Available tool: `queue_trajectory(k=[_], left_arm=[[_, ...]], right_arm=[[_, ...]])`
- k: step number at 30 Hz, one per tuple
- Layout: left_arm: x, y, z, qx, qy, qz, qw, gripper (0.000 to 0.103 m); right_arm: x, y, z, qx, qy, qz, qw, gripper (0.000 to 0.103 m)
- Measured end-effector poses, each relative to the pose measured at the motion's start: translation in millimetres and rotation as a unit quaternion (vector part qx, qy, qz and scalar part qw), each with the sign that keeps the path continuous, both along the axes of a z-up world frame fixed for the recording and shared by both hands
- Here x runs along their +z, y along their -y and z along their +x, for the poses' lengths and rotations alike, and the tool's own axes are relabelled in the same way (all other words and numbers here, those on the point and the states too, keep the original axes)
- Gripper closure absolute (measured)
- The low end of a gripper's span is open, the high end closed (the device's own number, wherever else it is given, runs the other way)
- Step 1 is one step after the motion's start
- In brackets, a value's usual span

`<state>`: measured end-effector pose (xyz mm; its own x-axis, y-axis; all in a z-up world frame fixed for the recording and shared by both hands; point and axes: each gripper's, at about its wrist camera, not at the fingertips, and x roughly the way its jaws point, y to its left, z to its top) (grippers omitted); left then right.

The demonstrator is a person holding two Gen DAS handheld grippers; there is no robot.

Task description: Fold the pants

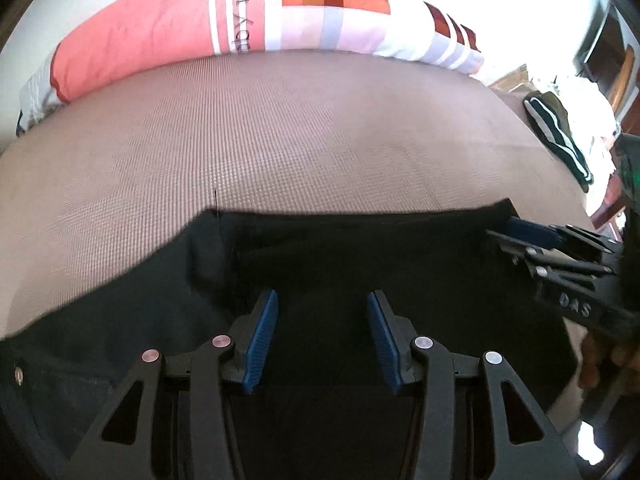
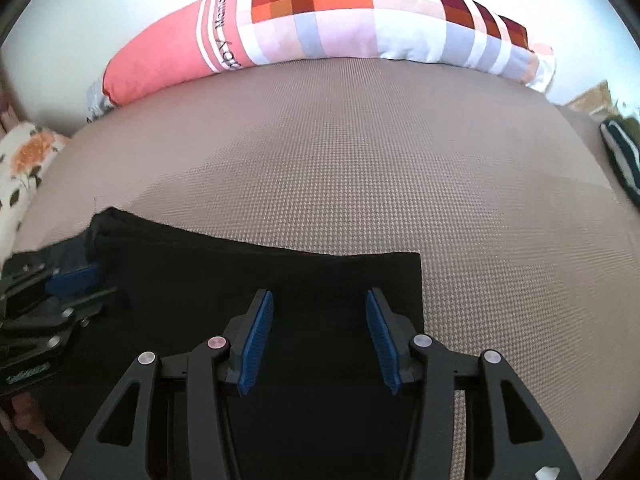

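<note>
**Dark pants lie folded on a woven bed cover, both grippers spread above them**

The bed cover (image 1: 280, 140) is a taupe fabric with a fine, regular waffle weave, stretched smooth and flat across the whole surface. Along its far edge lies a long pillow (image 1: 160, 28), plump and rounded, with a plain coral end, white stripes carrying some lettering, and a patchwork of orange, red, lilac and pale blue squares. Behind it is a bare, pale wall (image 2: 60, 40). In the right wrist view a white cloth with orange flowers (image 2: 24, 160) shows at the left edge. At the bed's right side sits a dark bundled garment with white stripes (image 1: 556, 136), well apart from the pants, with wooden furniture (image 1: 616, 76) beyond it, blurred.

The pants (image 1: 360, 260) are black, matte and soft, lying flat on the near part of the cover as a broad rectangle with a straight far edge and a squared right corner; at the left the layers step out unevenly, and a small metal button (image 1: 18, 372) shows near the edge.

The left gripper (image 1: 322, 320) hangs over the pants with its ribbed blue pads (image 1: 262, 340) spread and nothing between them. The right gripper (image 2: 320, 320) is likewise spread and empty, over the pants near their right corner. A person's fingers (image 1: 596, 360) show behind the right gripper.
</note>
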<state>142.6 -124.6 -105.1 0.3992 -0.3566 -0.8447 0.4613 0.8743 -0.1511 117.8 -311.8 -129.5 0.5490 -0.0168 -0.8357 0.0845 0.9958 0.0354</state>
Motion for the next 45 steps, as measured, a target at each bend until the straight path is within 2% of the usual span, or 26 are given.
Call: queue_trajectory(k=[7,16,25,29,35,42,45], left_arm=[[-1,9,-5,-0.014,0.008,0.027,0.9995,0.055],[-3,-8,-46,-0.035,0.014,0.054,0.9978,0.051],[2,-40,-76,-0.024,-0.040,0.051,0.9976,0.050],[17,-66,-82,0.002,-0.058,0.023,0.9980,0.050],[57,-121,-83,0.057,-0.028,-0.009,0.9979,0.050],[90,-200,-74,0.129,-0.025,-0.050,0.9901,0.049],[96,-234,-72,0.154,-0.026,-0.043,0.9868,0.047]], right_arm=[[-2,-2,-3,0.001,0.006,-0.004,1.000,0.057],[-2,-11,-15,0.010,0.000,-0.011,1.000,0.055],[-3,-25,-47,0.033,-0.034,-0.023,0.999,0.055],[-3,-34,-66,0.045,-0.055,-0.015,0.997,0.055],[-4,-63,-89,0.091,-0.076,0.014,0.993,0.051],[-5,-117,-94,0.161,-0.082,0.010,0.984,0.051],[-5,-137,-90,0.184,-0.085,0.015,0.979,0.051]])
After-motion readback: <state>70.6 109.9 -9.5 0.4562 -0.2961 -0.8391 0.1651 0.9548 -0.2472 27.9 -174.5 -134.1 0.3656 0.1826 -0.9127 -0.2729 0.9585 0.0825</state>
